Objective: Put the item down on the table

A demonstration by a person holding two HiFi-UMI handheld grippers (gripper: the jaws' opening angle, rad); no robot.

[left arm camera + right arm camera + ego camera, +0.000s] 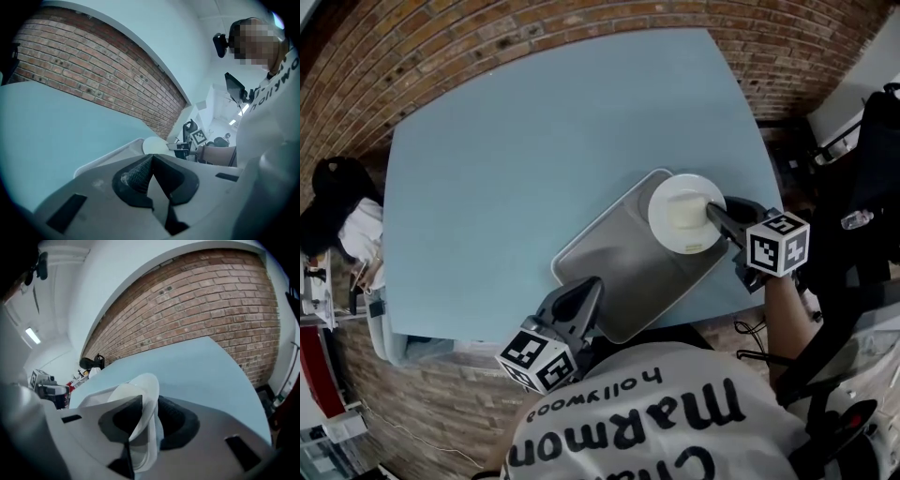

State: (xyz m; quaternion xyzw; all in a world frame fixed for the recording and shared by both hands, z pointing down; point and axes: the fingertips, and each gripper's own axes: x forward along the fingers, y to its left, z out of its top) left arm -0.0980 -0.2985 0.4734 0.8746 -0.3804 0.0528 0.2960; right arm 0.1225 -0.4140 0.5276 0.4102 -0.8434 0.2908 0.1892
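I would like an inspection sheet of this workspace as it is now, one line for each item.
Surface: blue table, tray at its near edge.
Job's things: white plate at the right end of the metal tray.
Clutter: nothing seen.
Grippers: right gripper shut on the plate's rim; left gripper shut, empty, by the tray's near corner.
Cables: thin cable below the table edge, right.
Surroundings: brick wall.
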